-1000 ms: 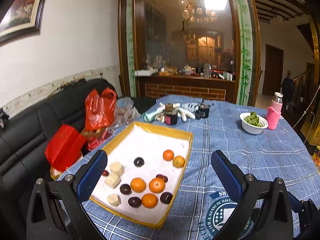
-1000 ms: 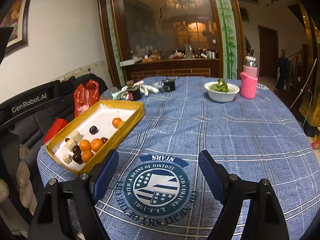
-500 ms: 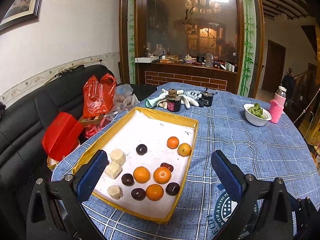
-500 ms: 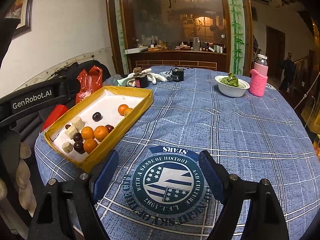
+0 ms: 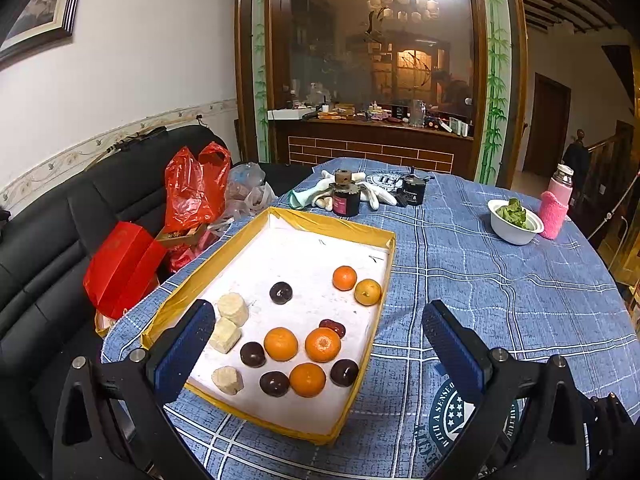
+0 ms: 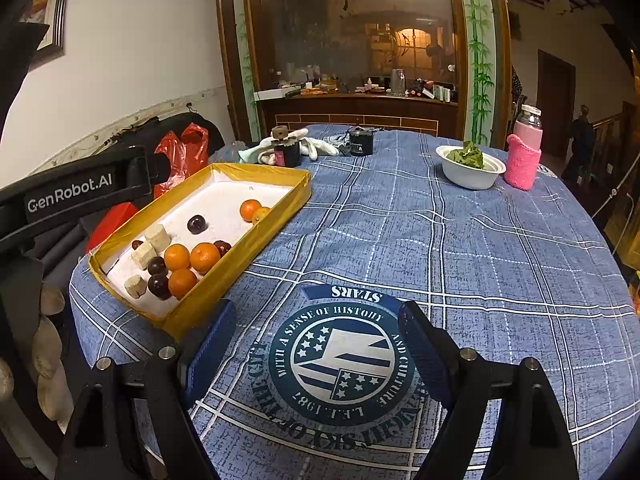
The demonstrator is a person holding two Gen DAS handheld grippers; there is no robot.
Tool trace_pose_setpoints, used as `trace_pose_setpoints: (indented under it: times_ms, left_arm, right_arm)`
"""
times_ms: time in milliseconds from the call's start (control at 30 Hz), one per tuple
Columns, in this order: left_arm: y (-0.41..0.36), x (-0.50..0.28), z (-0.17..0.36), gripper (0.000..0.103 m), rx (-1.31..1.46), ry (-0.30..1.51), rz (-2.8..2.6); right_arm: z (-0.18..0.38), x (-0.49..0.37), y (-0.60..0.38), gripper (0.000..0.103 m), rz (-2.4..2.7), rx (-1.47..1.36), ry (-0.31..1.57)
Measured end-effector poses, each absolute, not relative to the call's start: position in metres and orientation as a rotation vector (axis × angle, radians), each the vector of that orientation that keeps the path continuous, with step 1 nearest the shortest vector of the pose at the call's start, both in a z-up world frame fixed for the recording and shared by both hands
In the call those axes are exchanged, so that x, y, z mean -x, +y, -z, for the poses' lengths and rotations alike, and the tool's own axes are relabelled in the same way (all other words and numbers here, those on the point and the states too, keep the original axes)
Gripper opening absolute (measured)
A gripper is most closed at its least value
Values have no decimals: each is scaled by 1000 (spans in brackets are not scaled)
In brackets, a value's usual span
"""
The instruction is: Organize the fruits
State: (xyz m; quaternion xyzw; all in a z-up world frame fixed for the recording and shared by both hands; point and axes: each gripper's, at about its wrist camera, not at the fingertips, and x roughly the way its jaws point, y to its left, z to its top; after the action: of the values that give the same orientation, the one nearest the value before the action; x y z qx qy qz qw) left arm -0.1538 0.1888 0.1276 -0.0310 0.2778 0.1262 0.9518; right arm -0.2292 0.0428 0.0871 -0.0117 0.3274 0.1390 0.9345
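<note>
Left wrist view puts our left gripper [image 5: 316, 344] above the near end of the shallow yellow-rimmed cardboard tray [image 5: 372, 232], jaws spread wide and holding nothing. Going left to right inside the tray, we see three pale cut fruit chunks [image 5: 232, 308], dark round plums [image 5: 253, 354] scattered among them, then a cluster of three orange tangerines [image 5: 323, 345], with two more tangerines [image 5: 344, 278] by the right wall. We judge the sorting has not begun. To start well, we should descend on a fruit at the cluster's edge, so the fingers do not nudge its neighbours. The right gripper [image 6: 316, 356], equally wide and empty, hovers over the blue plaid tablecloth [image 6: 460, 248] beside the tray. No destination for the sorted fruit is evident. In the right wrist view, the tray's near wall hides some fruit.
</note>
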Motion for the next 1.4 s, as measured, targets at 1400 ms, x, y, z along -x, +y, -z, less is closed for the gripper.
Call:
trace_pose_setpoints:
  times_ms: [1400]
  left_arm:
    - [179,147,-125,103,37,585,-249]
  right_arm:
    - [-78,220,30,88,-274,-26,700]
